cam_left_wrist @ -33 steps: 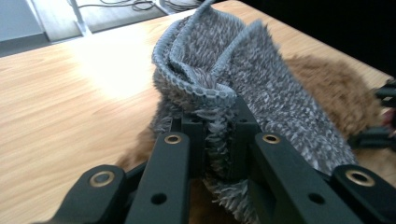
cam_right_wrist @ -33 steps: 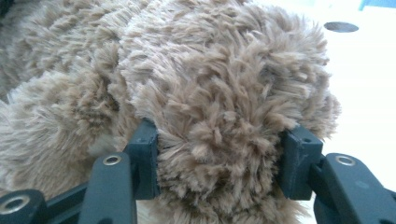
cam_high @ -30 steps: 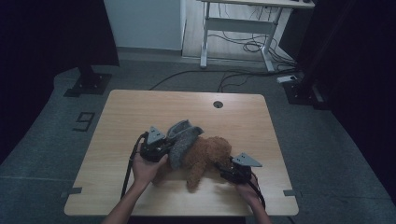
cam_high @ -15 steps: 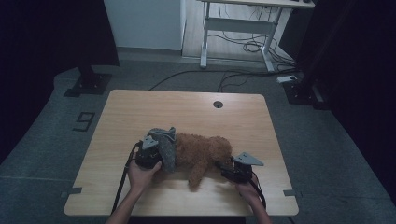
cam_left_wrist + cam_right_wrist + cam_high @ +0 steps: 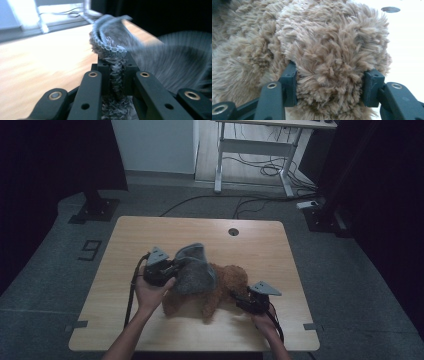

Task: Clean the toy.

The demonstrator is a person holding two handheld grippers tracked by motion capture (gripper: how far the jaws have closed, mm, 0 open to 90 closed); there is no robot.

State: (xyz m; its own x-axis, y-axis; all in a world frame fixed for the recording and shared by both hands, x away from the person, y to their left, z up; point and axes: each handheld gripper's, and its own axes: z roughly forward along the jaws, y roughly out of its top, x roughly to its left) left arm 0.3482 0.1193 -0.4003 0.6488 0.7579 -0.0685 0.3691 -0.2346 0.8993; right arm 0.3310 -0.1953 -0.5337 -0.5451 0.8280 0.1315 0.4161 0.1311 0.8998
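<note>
A brown plush teddy bear point(image 5: 227, 279) lies on the wooden table point(image 5: 150, 235), near the front edge. A grey knitted garment point(image 5: 194, 270) drapes over the bear's left part. My left gripper point(image 5: 172, 269) is shut on the garment's ribbed edge point(image 5: 110, 47), which stands up between its jaws point(image 5: 115, 62). The rest of the grey cloth point(image 5: 172, 62) trails blurred to the right. My right gripper point(image 5: 240, 301) sits at the bear's right side. In the right gripper view it point(image 5: 329, 85) is shut on a rounded furry part of the bear point(image 5: 324, 50).
A round cable hole point(image 5: 233, 231) sits in the table's far middle, also seen as a dark hole point(image 5: 390, 9). Behind the table stand a white desk frame point(image 5: 250, 150), floor cables point(image 5: 260, 170) and dark stand bases point(image 5: 95, 210).
The left gripper dropped left with the bunched garment, then rose again, spreading the grey cloth over the bear's left part. The right gripper stayed on the bear.
</note>
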